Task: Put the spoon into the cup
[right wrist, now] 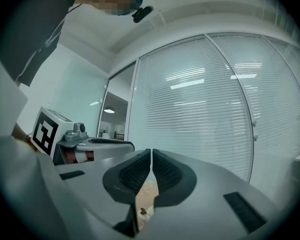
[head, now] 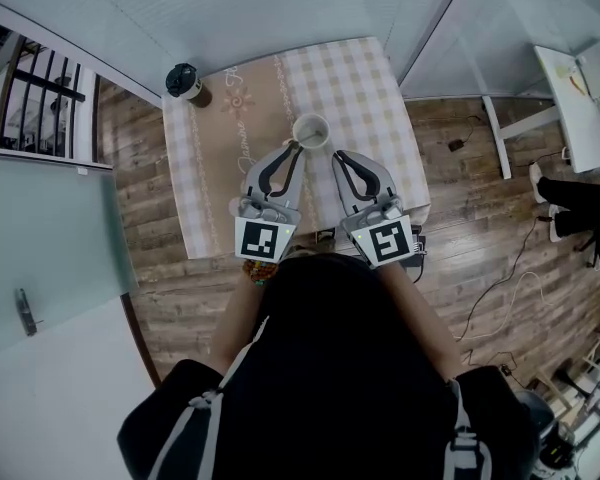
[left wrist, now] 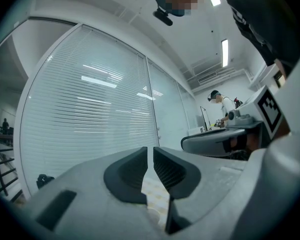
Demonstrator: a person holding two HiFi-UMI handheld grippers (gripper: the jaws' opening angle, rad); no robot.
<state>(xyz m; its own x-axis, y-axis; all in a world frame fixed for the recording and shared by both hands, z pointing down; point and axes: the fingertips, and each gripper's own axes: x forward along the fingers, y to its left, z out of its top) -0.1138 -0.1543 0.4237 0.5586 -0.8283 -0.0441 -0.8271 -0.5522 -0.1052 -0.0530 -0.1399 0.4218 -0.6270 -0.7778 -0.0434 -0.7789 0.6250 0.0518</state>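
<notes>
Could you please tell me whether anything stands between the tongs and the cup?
Nothing visible does. The cup stands on the cloth right at the tips of the left tongs and the right tongs, with nothing between them. The lidded jar sits well off to the left.

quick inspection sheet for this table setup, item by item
surface: beige checked tablecloth with a brown runner
job's things: white round cup upright near mid-table; spoon not seen
clutter: dark-lidded cup at the far left corner
grippers: left claw pads a slit apart, nothing seen between; right claw shut, empty
cables: dark cable on the wooden plank floor
surroundings: blinded glass walls; a person's legs at right
</notes>
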